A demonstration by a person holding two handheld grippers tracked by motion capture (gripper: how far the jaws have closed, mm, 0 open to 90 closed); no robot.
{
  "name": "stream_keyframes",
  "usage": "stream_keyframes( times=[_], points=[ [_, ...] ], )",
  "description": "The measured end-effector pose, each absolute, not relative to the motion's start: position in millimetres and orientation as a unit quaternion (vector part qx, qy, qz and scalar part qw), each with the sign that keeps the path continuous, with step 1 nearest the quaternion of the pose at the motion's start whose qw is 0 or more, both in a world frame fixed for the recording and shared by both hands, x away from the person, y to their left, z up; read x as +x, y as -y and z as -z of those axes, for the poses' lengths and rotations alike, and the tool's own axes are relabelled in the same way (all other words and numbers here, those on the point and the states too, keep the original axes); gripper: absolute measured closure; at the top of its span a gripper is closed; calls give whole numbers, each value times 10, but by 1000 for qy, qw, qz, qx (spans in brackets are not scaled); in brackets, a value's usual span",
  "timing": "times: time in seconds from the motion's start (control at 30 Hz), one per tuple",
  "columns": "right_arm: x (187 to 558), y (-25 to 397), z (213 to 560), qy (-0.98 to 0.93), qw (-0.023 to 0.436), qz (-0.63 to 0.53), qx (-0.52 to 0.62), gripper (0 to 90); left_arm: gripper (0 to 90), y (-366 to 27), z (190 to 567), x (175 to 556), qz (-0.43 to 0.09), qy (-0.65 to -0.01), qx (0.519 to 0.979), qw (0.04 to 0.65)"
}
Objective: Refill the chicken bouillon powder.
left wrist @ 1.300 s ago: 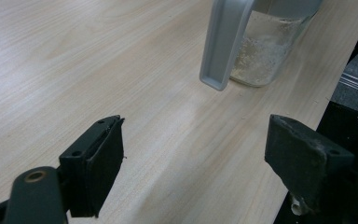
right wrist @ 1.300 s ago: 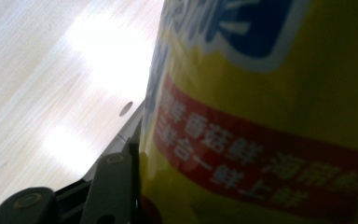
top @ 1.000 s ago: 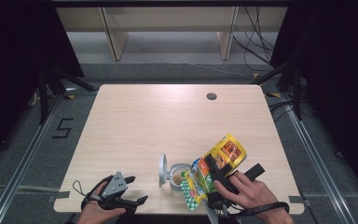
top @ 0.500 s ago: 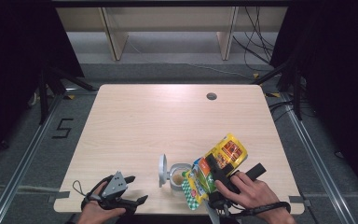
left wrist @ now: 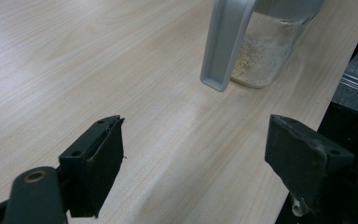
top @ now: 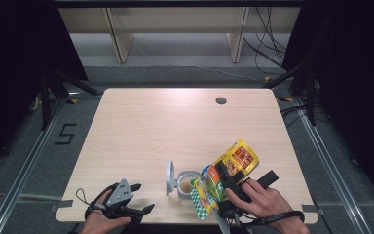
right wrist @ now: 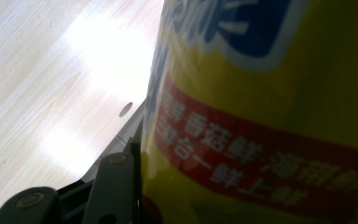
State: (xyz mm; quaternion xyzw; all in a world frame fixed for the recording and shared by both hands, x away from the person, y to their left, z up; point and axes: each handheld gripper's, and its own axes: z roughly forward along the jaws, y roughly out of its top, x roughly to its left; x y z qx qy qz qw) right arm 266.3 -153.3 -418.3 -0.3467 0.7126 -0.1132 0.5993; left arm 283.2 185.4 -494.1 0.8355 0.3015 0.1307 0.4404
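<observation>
floor (top: 175,73): grey carpet | shelving (top: 175,19): pale wood, far side | surroundings: black curtains (top: 9,58) | table (top: 175,126): light wood

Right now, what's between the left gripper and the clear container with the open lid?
Nothing: bare wooden table runs from the open left gripper to the clear container, as the left gripper view shows.

A number 5 marking (top: 66,133) lies on the floor (top: 24,146).

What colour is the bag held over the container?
Mainly yellow bag, with a red band; right gripper view shows it best.
</observation>
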Motion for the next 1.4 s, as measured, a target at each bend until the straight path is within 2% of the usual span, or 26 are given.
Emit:
stream_keyframes(
  times=[0.3, 0.37, 1.4],
  points=[
    [2662, 1516, 4173, -705, 604, 119, -353, 564, 189, -1855, 4941, 2832, -131, -301, 836, 440],
    [2684, 1483, 4130, -689, 597, 135, -387, 565, 189, -1857, 4938, 2832, -132, -301, 836, 440],
    [2692, 1493, 4124, -694, 597, 130, -382, 566, 189, -1854, 4942, 2832, -131, -301, 836, 440]
  ],
)
